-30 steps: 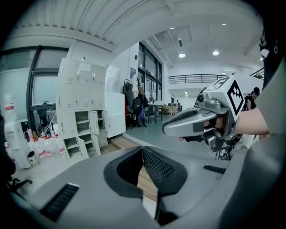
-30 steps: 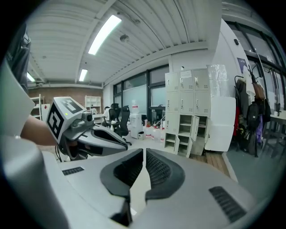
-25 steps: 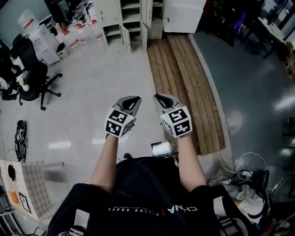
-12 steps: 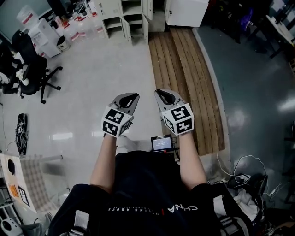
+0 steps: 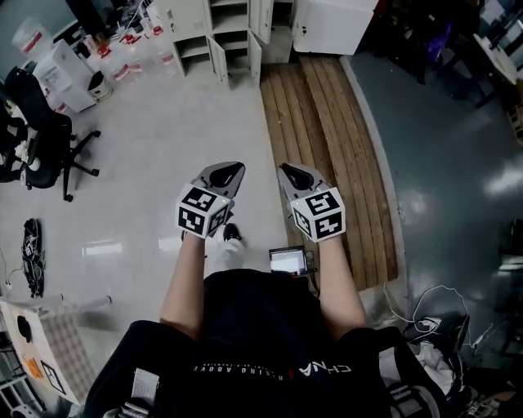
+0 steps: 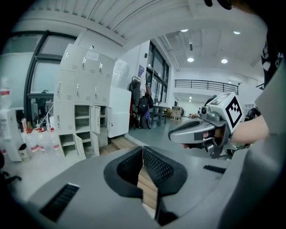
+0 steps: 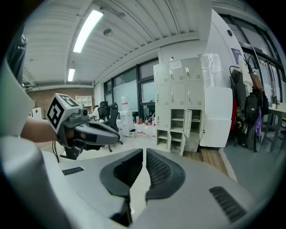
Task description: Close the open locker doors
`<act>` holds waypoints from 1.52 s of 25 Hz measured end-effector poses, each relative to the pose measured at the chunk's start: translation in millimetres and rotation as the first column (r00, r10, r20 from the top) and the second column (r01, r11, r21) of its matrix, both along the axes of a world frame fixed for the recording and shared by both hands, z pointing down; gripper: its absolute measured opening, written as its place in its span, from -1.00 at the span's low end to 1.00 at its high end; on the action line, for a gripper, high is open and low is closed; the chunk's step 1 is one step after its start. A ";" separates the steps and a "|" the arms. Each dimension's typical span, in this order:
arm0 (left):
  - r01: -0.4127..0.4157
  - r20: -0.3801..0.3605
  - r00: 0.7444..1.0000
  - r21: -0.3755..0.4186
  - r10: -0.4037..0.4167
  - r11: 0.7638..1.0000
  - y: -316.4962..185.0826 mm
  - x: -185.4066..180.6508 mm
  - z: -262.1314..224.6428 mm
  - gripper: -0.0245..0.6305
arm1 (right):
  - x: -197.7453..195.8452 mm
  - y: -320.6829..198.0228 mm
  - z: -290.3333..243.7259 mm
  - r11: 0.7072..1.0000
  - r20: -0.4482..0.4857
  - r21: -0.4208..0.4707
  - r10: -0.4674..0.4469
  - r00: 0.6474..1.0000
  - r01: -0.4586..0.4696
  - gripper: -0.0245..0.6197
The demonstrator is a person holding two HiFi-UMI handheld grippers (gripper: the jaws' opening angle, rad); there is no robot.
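Observation:
The white lockers stand far ahead, at the top of the head view. Three doors hang open: two low ones and a higher one. In the left gripper view the lockers are far left, with open doors. The right gripper view has the lockers at centre right, doors ajar. My left gripper and right gripper are held side by side at waist height, both shut on nothing and far from the lockers.
A wooden plank strip runs along the floor toward the lockers. A large white cabinet stands right of them. An office chair and white containers are at the left. Cables lie at the lower right.
The person has stepped forward; a foot now shows under the left gripper and the chair has slid toward the left edge. Both grippers stay shut in front.

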State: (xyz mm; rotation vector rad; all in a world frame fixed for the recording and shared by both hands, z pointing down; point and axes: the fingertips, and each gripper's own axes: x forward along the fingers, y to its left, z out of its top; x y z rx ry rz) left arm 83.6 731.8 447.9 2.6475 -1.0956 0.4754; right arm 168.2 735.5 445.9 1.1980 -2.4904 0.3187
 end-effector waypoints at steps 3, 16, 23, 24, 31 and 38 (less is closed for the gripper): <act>-0.055 0.011 0.998 0.018 0.055 0.998 -51.7 -16.9 -8.6 -0.86 | -21.4 -51.7 -0.7 0.999 -0.023 -0.018 0.026 0.999 -0.027 -0.78; -0.100 -0.002 0.995 -0.004 0.100 0.995 -212.3 -98.8 0.7 -0.86 | -101.4 -210.6 9.7 0.994 -0.126 -0.057 0.083 0.988 -0.091 -0.78; -0.132 -0.038 0.991 -0.010 0.131 0.991 -271.4 -107.2 4.2 -0.86 | -115.4 -289.6 14.3 0.995 -0.145 -0.068 0.067 0.987 -0.077 -0.78; -0.118 -0.032 0.993 -0.004 0.118 0.993 -283.8 -110.2 4.6 -0.86 | -118.7 -303.7 14.2 0.996 -0.145 -0.060 0.063 0.987 -0.072 -0.78; 0.008 0.020 1.000 0.025 -0.009 1.000 -404.4 -117.7 -6.1 -0.86 | -116.6 -428.3 -1.7 1.000 -0.125 -0.017 0.006 0.992 -0.008 -0.78; 0.062 0.024 0.998 0.050 -0.063 0.997 -519.3 -80.5 -26.2 -0.86 | -77.3 -542.4 -15.8 1.000 -0.106 -0.015 -0.023 0.994 0.022 -0.78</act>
